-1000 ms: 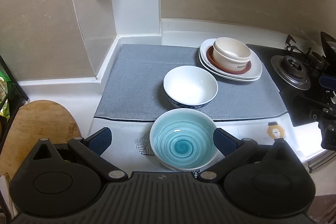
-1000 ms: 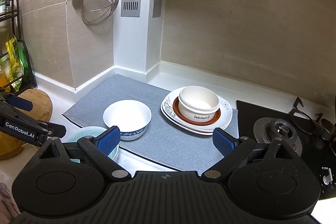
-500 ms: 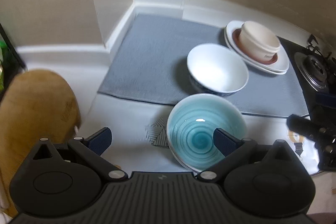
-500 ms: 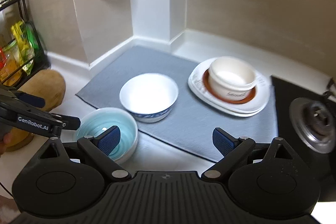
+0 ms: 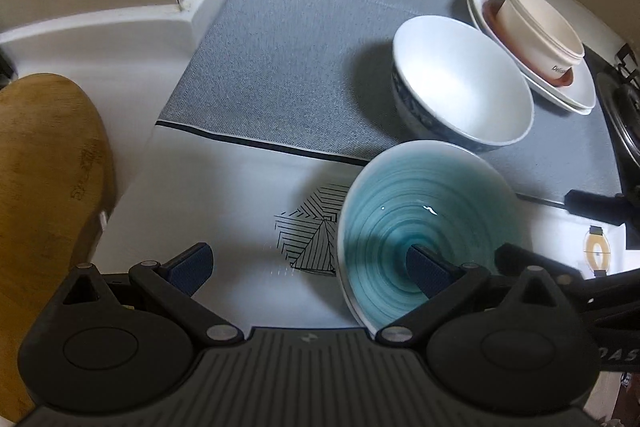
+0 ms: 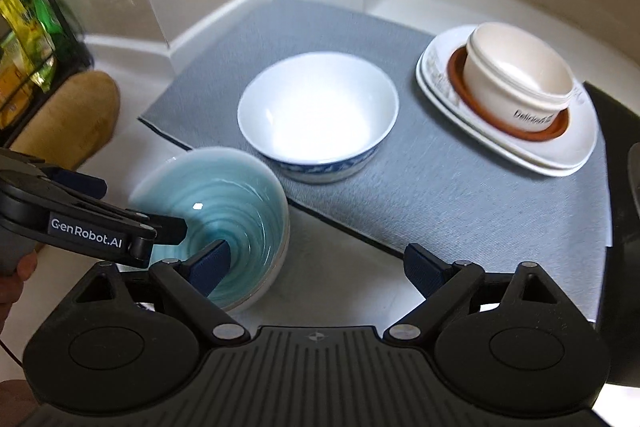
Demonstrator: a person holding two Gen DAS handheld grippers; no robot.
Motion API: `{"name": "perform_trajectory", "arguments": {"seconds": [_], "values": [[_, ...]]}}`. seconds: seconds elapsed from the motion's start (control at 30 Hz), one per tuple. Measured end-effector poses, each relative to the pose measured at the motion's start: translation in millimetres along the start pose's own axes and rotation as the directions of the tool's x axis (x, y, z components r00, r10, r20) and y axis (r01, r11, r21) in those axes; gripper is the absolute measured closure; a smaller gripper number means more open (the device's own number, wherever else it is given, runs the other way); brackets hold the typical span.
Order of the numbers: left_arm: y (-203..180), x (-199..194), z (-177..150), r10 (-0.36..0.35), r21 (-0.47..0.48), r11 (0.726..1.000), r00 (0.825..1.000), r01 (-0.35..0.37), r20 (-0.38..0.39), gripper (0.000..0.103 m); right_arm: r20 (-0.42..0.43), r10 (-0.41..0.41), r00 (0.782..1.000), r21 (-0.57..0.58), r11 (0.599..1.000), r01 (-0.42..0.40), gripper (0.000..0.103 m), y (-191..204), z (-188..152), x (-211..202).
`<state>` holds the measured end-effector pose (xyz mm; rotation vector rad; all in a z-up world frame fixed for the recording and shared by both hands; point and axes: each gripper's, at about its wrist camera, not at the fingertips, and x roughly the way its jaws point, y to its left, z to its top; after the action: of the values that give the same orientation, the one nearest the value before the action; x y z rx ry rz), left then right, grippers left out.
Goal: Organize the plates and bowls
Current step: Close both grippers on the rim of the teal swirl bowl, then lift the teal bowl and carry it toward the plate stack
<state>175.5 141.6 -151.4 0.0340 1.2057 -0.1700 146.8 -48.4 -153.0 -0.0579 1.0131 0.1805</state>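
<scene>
Crockery stands on a white counter in a kitchen corner. We note a teal bowl with a spiral glaze on the bare counter, just in front of the grey drying mat and tilted in both views. Behind it on the mat sits a white bowl with a blue patterned outside; the two are very close, and we cannot tell whether they touch. Farther right on the mat we record a stack of white plates carrying a brown saucer and, on top, a cream bowl with lettering.

The left gripper is spread wide. One of its fingers sits inside the teal bowl and the other stands outside over the counter, so the bowl's left rim lies between them; we see no pad pressing on it.

The right gripper is also wide, with its jaws closing. Its left finger overlaps the teal bowl's inside and its right finger is over the counter beside the mat edge, straddling the bowl's right rim without a visible grip.

A wooden cutting board lies at the left, and a gas hob at the right.
</scene>
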Motion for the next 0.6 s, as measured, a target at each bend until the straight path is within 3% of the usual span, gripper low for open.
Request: {"name": "perform_trajectory", "arguments": {"seconds": [0.07, 0.1, 0.27, 0.4, 0.5, 0.6], "values": [[-1.1, 0.2, 0.5, -0.01, 0.0, 1.0, 1.0, 0.01, -0.002, 0.003, -0.019, 0.018, 1.0, -0.009, 1.0, -0.018, 0.022, 1.6, 0.9, 6.2], [-0.9, 1.0, 1.0, -0.018, -0.001, 1.0, 1.0, 0.018, -0.007, 0.007, -0.028, 0.026, 0.999, -0.014, 1.0, -0.026, 0.031, 2.7, 1.3, 8.5], [-4.7, 4.9, 1.7, -0.049, 0.033, 0.998, 0.999, 0.05, -0.022, 0.028, -0.06, 0.051, 0.997, -0.02, 0.998, -0.052, 0.056, 4.0, 3.2, 17.5], [-14.0, 2.6, -0.6, -0.1, 0.111, 0.989, 0.995, 0.101, -0.017, 0.078, -0.07, 0.105, 0.992, -0.021, 0.994, -0.107, 0.087, 4.5, 3.8, 19.8], [-15.7, 0.2, -1.8, -0.092, 0.124, 0.988, 0.996, 0.092, -0.005, 0.08, -0.07, 0.065, 0.995, -0.08, 0.994, -0.071, 0.088, 13.5, 4.5, 19.3], [-10.4, -3.4, -2.7, -0.115, 0.104, 0.988, 0.993, 0.115, -0.014, 0.084, -0.074, 0.078, 0.994, -0.064, 0.995, -0.082, 0.088, 9.7, 5.0, 19.1]]}}
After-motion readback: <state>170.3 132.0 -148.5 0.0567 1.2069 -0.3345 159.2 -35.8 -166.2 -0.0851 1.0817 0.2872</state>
